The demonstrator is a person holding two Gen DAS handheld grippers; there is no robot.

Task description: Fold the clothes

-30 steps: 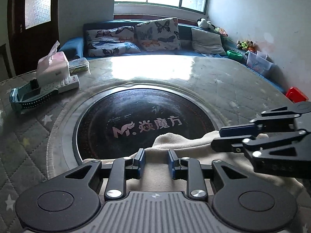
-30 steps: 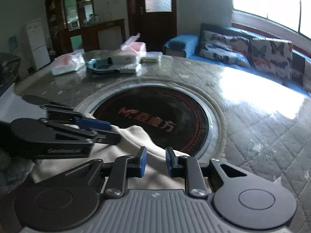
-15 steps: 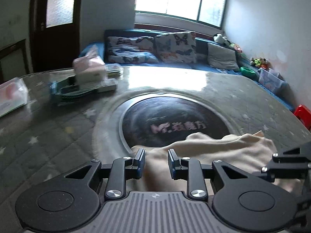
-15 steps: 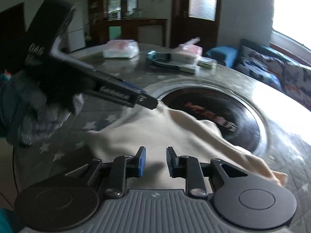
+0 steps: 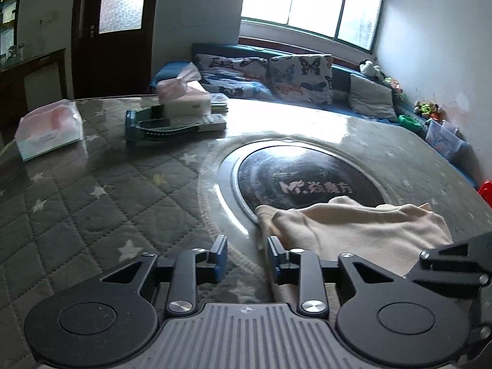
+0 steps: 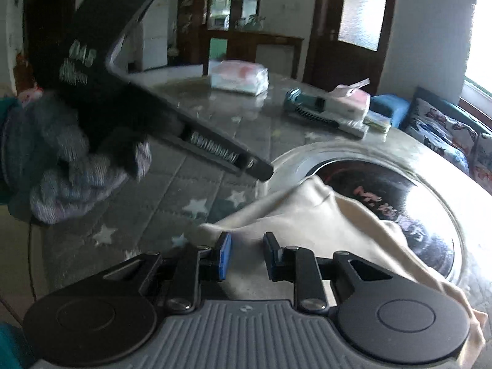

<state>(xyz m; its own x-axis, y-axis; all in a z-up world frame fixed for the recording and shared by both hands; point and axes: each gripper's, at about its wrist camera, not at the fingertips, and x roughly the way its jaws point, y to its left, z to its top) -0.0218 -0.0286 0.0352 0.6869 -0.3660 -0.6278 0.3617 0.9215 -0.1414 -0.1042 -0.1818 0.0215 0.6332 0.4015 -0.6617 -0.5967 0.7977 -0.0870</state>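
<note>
Cloth [image 5: 353, 230] beside left gripper [image 5: 247, 255], under right gripper [image 6: 246, 255] — both parted, empty.

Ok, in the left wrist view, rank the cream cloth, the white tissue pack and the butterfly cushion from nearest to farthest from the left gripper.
1. Cream cloth, just right of the left gripper.
2. White tissue pack, far left on the table.
3. Butterfly cushion, on the sofa behind.

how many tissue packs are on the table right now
2. One tissue pack lies near the table's far left edge. The other tissue pack sits on a white box farther back, beside the teal tool. More could be hidden outside both views.
</note>
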